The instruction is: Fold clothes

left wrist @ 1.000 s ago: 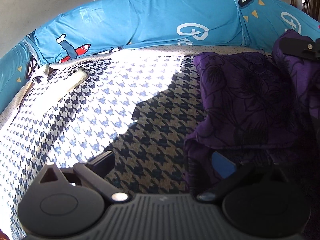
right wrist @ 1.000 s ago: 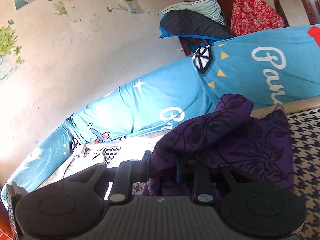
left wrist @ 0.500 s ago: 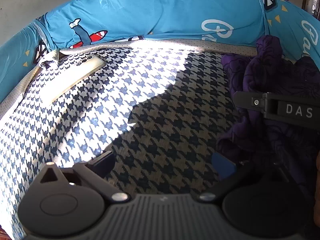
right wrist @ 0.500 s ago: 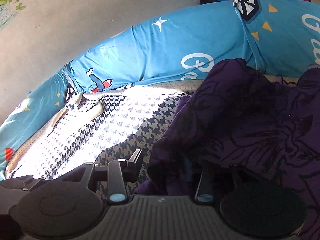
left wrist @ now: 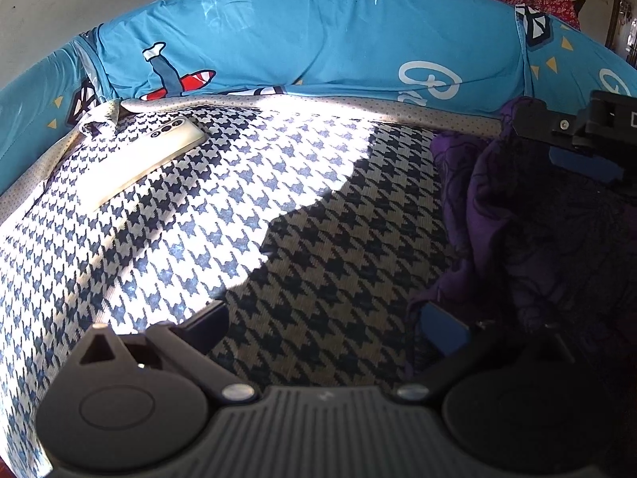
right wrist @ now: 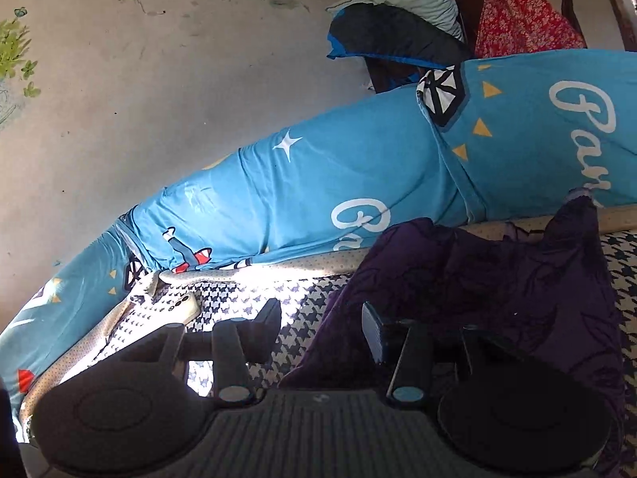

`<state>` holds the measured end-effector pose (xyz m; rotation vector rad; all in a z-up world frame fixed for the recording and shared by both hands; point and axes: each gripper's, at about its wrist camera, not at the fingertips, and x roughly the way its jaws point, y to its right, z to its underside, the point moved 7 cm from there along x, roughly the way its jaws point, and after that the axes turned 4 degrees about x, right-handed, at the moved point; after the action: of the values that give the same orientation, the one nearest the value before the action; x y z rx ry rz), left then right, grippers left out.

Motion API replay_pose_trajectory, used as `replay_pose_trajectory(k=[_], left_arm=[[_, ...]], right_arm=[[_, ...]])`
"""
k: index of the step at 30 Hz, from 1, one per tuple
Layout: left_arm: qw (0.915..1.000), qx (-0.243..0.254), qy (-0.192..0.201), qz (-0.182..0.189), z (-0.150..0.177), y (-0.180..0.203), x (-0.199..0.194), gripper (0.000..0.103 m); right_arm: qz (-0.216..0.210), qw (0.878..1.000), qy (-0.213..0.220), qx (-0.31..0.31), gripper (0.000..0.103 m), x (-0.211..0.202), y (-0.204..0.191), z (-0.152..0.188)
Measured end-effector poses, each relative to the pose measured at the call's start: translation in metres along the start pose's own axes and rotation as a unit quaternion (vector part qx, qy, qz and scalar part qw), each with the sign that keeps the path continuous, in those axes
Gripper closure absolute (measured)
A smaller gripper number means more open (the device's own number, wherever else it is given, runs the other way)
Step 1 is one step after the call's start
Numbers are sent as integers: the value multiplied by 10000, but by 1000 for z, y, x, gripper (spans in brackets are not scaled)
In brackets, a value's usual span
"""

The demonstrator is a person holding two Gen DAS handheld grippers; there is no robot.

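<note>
L tongs spread wide w/ nothing between, low over the houndstooth bed cover, right fingertip at the edge of the purple garment. R tongs also parted, holding nothing; the right finger sits over the garment's near-left edge, left finger over bare cover. Garment lies crumpled on the right part of the bed, partly in shadow; farther left a white phone lies in sunlight near the corner, and blue printed cushions line the back.
</note>
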<state>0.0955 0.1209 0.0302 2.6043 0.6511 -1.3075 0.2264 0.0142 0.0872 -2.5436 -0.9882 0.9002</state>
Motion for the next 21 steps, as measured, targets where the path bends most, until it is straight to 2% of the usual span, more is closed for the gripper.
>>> replay_pose_trajectory(k=[6,16,21], left_arm=[[10000,25,-26,45,2,6,2,0],[9997,-19,-234,54,6,6,10,0],[9995,-102,-304,30,6,2,13,0]], right_arm=[[207,9995,35,239,53,13,15,-2],[-9,9993,-70,372,51,42,10,3],[-187,9990,-353,223,47,58,0,16]])
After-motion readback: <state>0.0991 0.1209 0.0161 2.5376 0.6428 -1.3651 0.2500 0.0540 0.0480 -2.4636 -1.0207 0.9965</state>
